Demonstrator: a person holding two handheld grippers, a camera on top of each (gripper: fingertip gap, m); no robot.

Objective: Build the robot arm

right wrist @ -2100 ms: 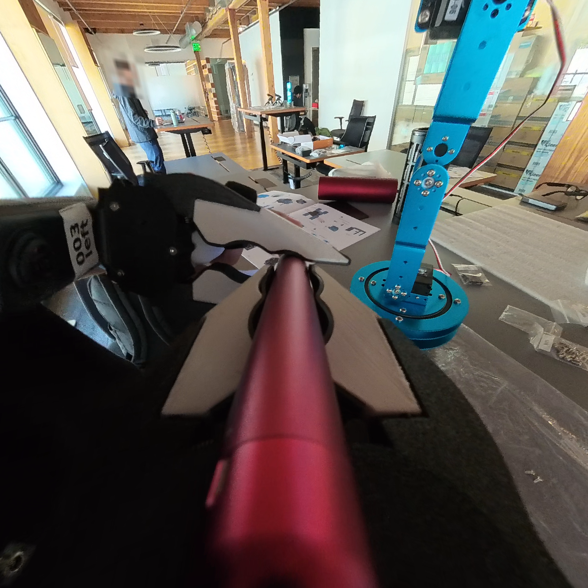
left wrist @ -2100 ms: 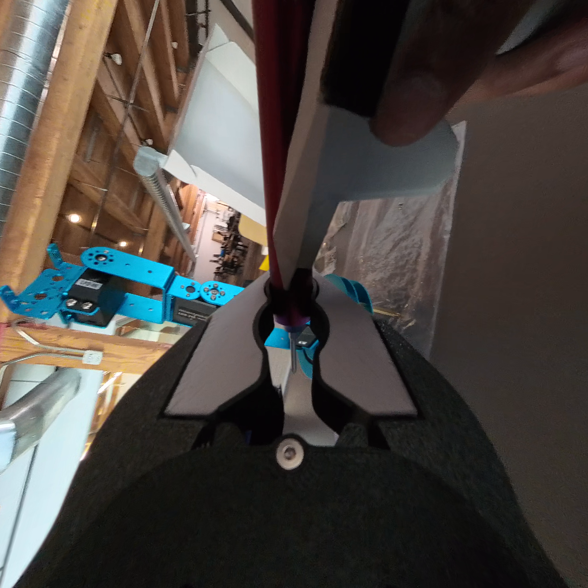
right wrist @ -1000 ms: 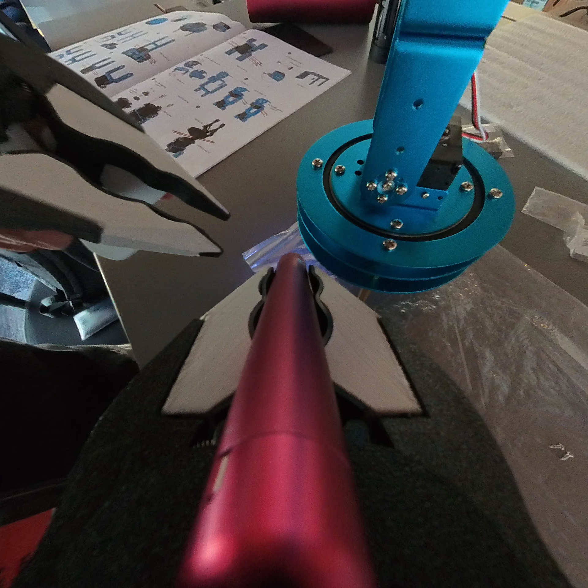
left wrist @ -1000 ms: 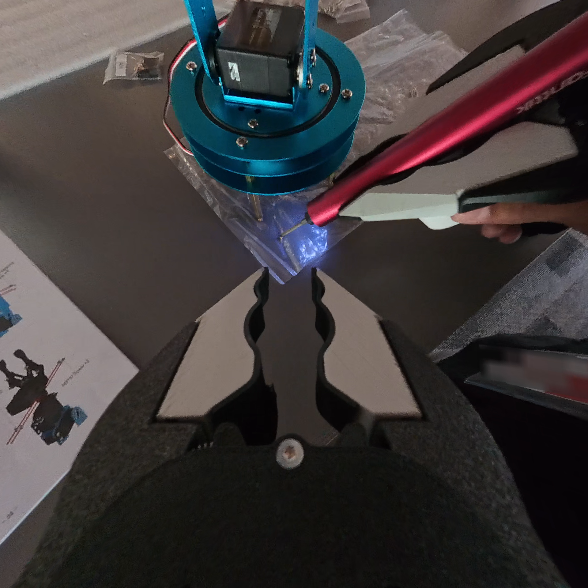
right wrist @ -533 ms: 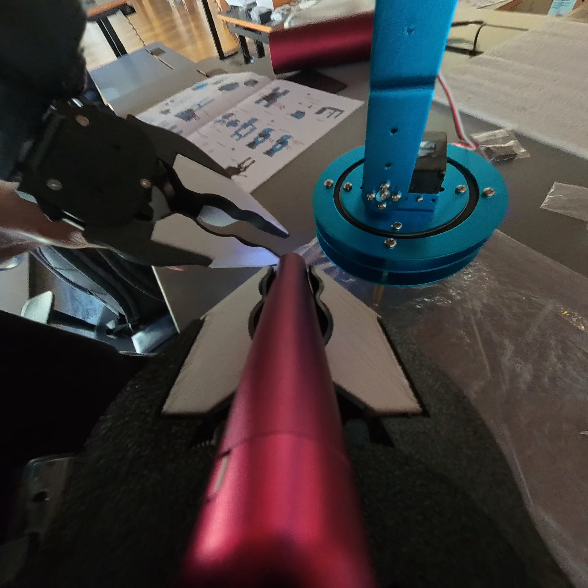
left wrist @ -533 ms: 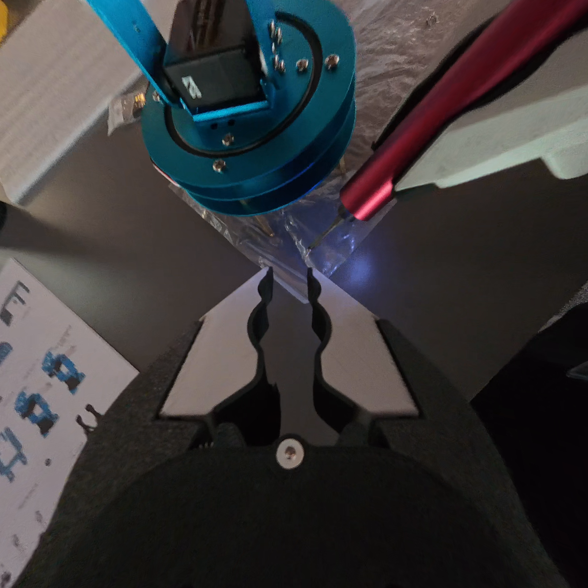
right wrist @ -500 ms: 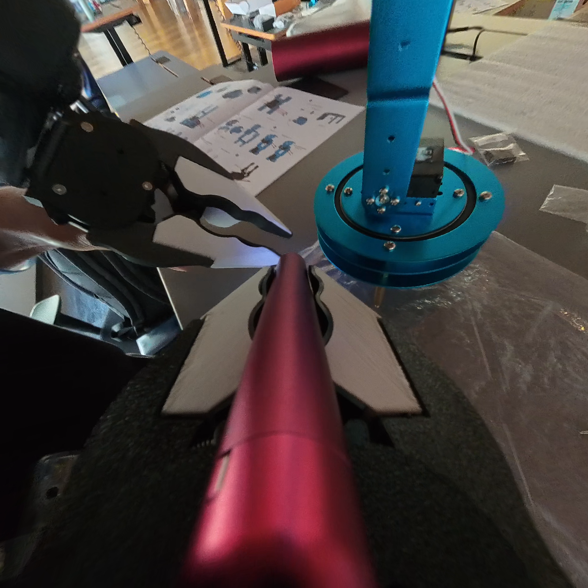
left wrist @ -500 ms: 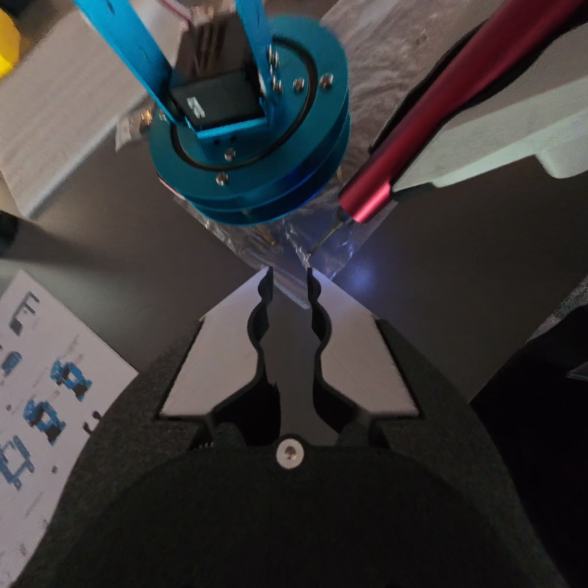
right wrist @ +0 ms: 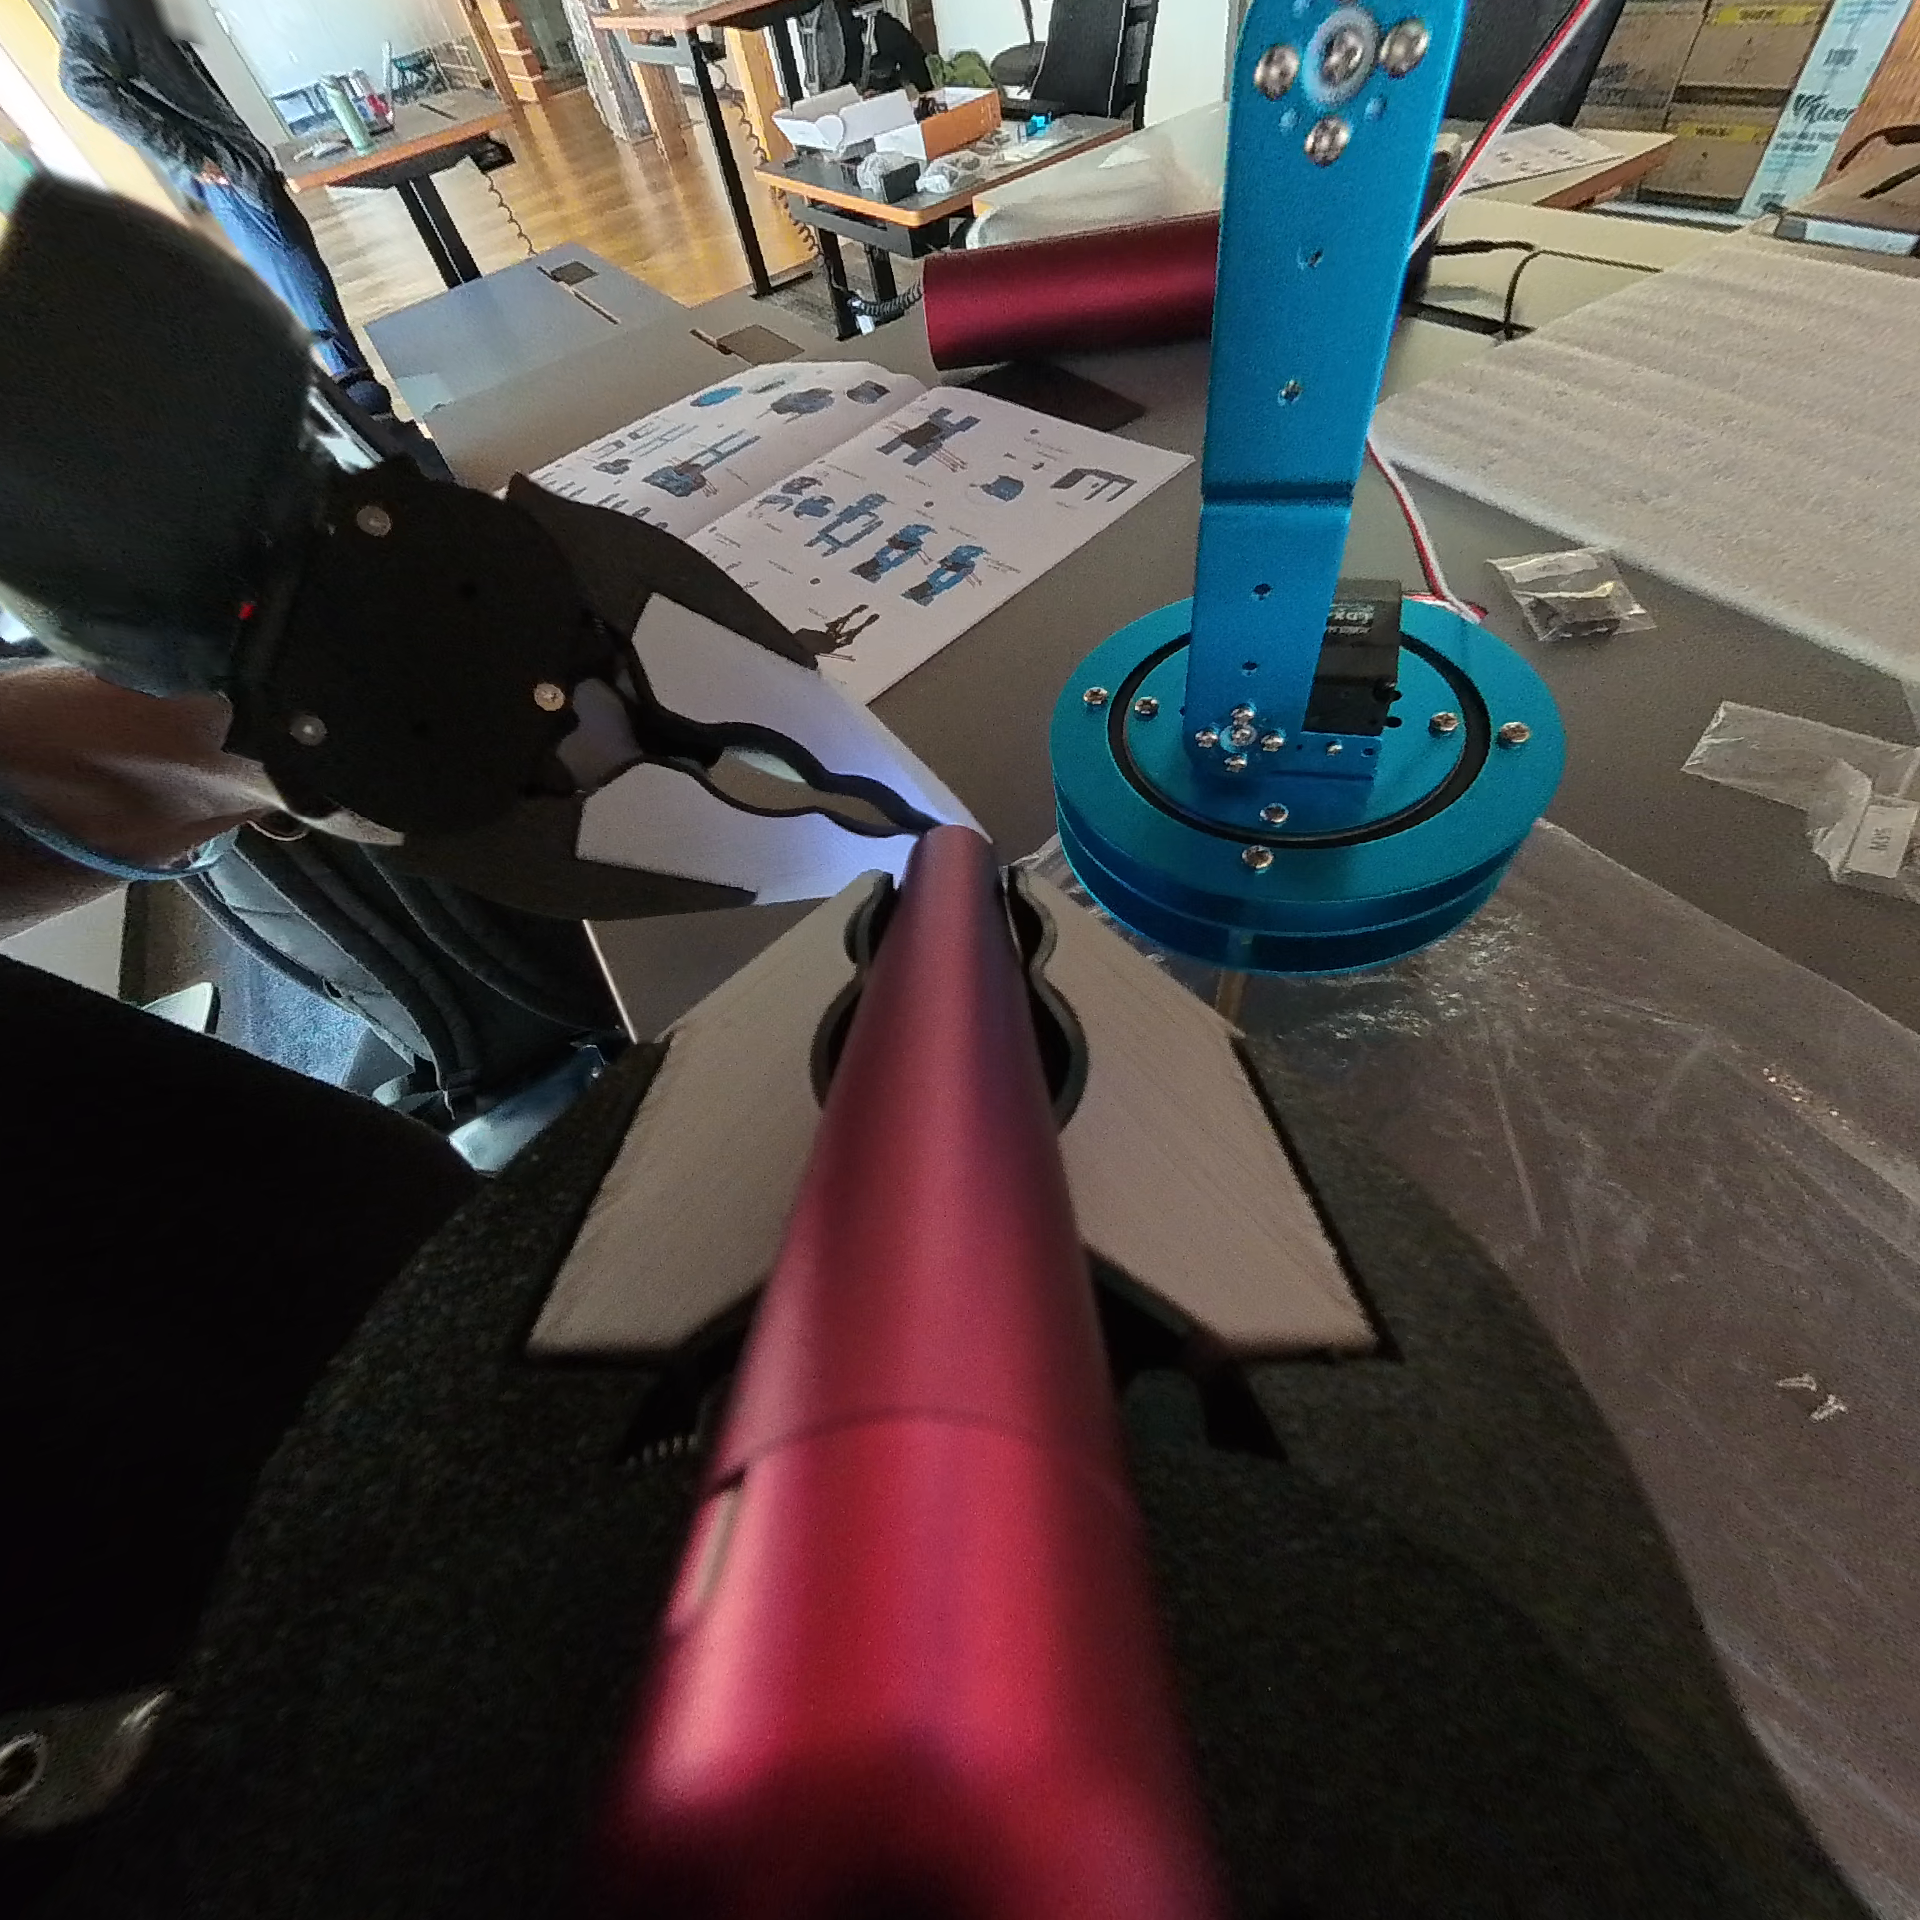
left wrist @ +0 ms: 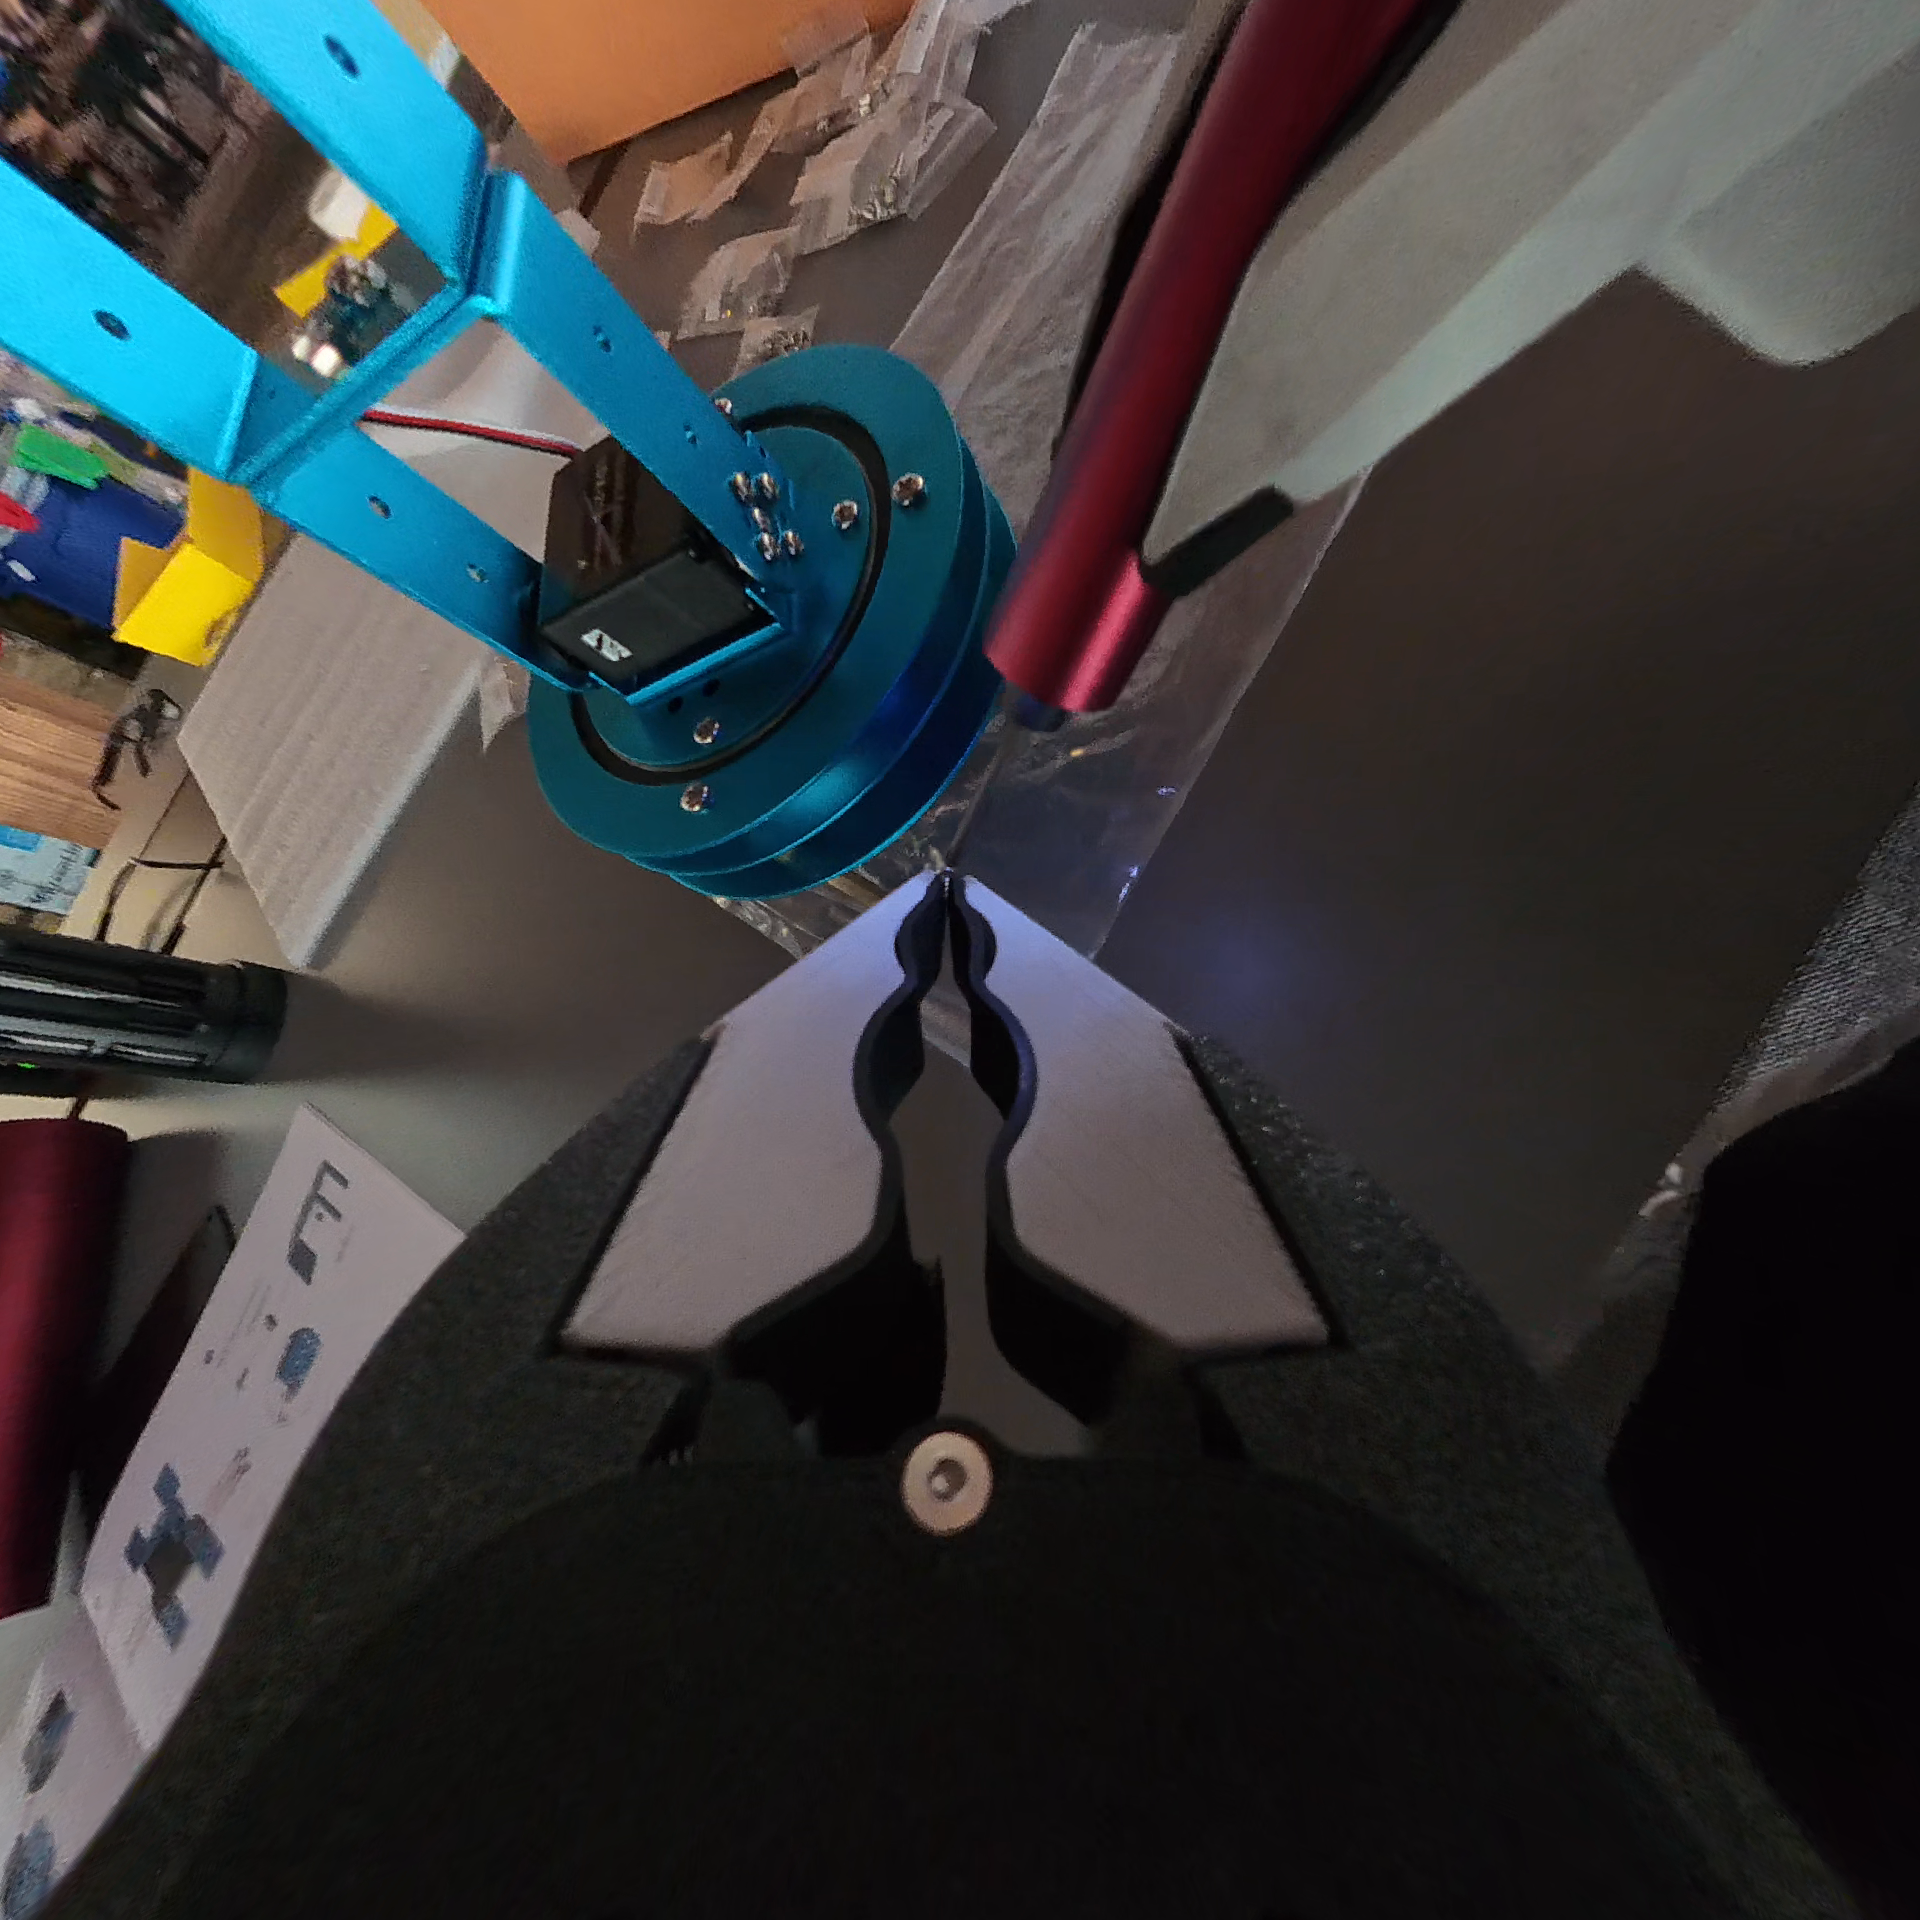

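Right gripper [right wrist: 940, 883] clamped on red electric screwdriver [right wrist: 914, 1351]; barrel runs fwd between both fingers and out past the tips. In left wrist view the screwdriver [left wrist: 1101, 416] comes down from top, nose just beside the blue round base [left wrist: 769, 644], over the clear plastic bag [left wrist: 1049, 821]. Bit too small/dark to make out.

Left gripper [left wrist: 948, 883]: tips pressed together, only a hairline gap; whether anything is pinched there, cannot tell. Tips sit at the bag's edge, just below the blue base rim. Bluish light patch on the dark table [left wrist: 1507, 831] to the right of the tips. From right wrist view, left gripper [right wrist: 914, 821] comes in from the left, points meeting right at the screwdriver's nose.

Blue base carries a black servo [right wrist: 1351, 665] and an upright blue bracket arm [right wrist: 1309, 312], red/white wire going off behind.

Around: open instruction booklet [right wrist: 831, 499] behind left gripper; red cylinder [right wrist: 1060, 291] lying beyond it; small parts bags [right wrist: 1569, 603] right of base; white foam sheet [right wrist: 1662, 416] far right. Person standing at far left back of room.
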